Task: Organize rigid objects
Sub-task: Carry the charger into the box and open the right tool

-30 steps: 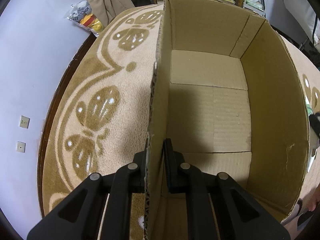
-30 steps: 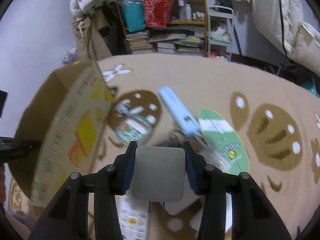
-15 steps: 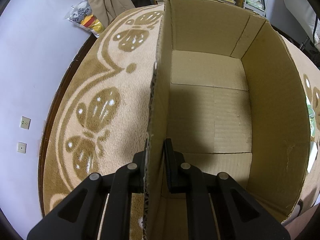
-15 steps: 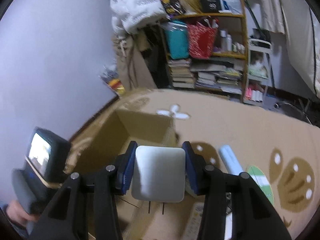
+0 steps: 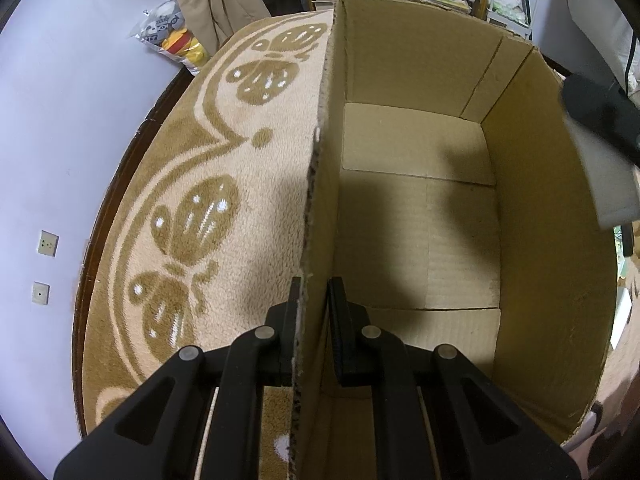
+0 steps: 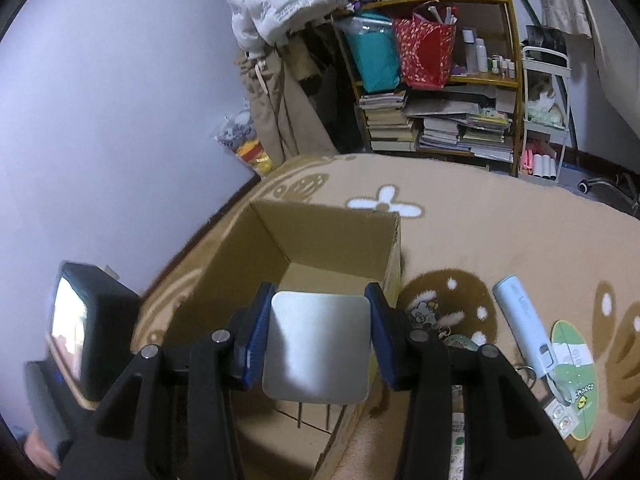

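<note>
Cardboard box (image 5: 420, 216), open-topped and plain brown with a corrugated, ragged-cut rim, fills the left wrist view; its bare floor shows folded flaps and creases. The left gripper (image 5: 314, 304) pinches the box's near left wall, one black finger outside and one inside, both pressed against the board. Outside that wall lies a fleecy beige rug (image 5: 208, 184) with darker tan butterfly shapes, its round edge meeting a pale wall. At the right edge of this view, above the box's right wall, a pale flat plate (image 5: 608, 176) shows only as a blurred slab under a dark finger. The right wrist view gives that plate (image 6: 316, 346) clearly: a smooth, matte silver-grey square with rounded corners, gripped by its two side edges between the blue-padded fingers of the right gripper (image 6: 318, 334), which are spread about as wide as the plate. It hangs over the near part of the open box (image 6: 324, 236). Only this view shows the rug's right side, with a light blue cylindrical case (image 6: 520, 328) and a green oval card (image 6: 576, 376) lying flat, and a cluttered bookshelf (image 6: 436, 120) behind.
</note>
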A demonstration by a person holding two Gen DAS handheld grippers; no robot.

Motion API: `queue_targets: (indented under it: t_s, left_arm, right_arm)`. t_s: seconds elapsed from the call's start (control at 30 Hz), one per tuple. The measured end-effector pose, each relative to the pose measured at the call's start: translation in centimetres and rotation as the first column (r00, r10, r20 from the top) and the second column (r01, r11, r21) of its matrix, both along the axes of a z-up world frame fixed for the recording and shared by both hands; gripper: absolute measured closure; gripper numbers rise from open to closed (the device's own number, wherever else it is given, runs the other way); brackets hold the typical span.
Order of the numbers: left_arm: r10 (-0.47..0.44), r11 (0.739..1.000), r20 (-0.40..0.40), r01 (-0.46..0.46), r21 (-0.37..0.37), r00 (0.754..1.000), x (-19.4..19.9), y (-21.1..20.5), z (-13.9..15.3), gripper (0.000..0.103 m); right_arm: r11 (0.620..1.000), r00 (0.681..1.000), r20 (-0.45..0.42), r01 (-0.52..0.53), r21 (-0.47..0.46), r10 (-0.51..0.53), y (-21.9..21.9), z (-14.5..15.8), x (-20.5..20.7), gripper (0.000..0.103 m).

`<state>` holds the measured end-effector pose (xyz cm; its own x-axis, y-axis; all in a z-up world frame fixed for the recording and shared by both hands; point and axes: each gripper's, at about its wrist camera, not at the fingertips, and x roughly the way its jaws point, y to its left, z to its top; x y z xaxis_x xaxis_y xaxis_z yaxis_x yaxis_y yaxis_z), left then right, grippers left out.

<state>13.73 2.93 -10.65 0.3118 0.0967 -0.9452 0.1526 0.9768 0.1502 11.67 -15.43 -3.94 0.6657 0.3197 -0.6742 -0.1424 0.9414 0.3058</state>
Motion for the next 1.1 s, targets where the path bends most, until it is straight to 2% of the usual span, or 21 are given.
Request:
queue_targets:
  t_s: [0.37, 0.57, 0.67, 0.73, 0.8, 0.93, 1.0, 1.1]
  left_arm:
    - [0.002, 1.0, 0.003, -0.002, -0.009, 1.0, 0.1, 0.2, -0.1, 0.093]
    - [0.004, 1.0, 0.015, -0.005, 0.014, 1.0, -0.2, -0.1, -0.1, 0.093]
    - [0.011, 1.0, 0.011, -0.01, -0.002, 1.0, -0.2, 0.0, 0.0, 0.093]
    - [0.019, 1.0, 0.006, -0.019, -0.016, 1.0, -0.1, 0.2, 0.0, 0.093]
    - [0.015, 0.999, 0.006, -0.015, -0.028, 1.0, -0.1, 0.2, 0.1, 0.093]
    - [0.015, 1.0, 0.011, -0.015, -0.01, 1.0, -0.1, 0.1, 0.1, 0.093]
    - [0.018, 1.0, 0.009, -0.018, -0.018, 1.0, 0.0, 0.2, 0.1, 0.093]
    - [0.016, 1.0, 0.014, -0.016, -0.018, 1.0, -0.1, 0.2, 0.3, 0.093]
  right_arm:
    - [0.998, 1.0, 0.009, -0.01, -0.06, 0.01, 0.9, 0.0, 0.9, 0.054]
    - [0.999, 1.0, 0.004, -0.009, -0.048, 0.009, 0.5, 0.3, 0.6, 0.053]
    - [0.999, 1.0, 0.021, -0.004, -0.04, 0.005, 0.1, 0.7, 0.2, 0.052]
    - [1.0, 1.0, 0.027, 0.001, -0.029, 0.0, -0.1, 0.8, 0.1, 0.049]
    - [1.0, 1.0, 0.031, 0.008, -0.016, -0.007, -0.4, 1.1, 0.0, 0.041]
    - [1.0, 1.0, 0.028, 0.014, -0.022, -0.013, -0.8, 1.5, -0.2, 0.037]
    - [0.999, 0.999, 0.038, 0.021, -0.039, -0.02, -1.1, 1.9, -0.7, 0.02]
    - [0.995, 0.999, 0.033, 0.04, -0.092, -0.037, -1.6, 2.0, -1.5, 0.014]
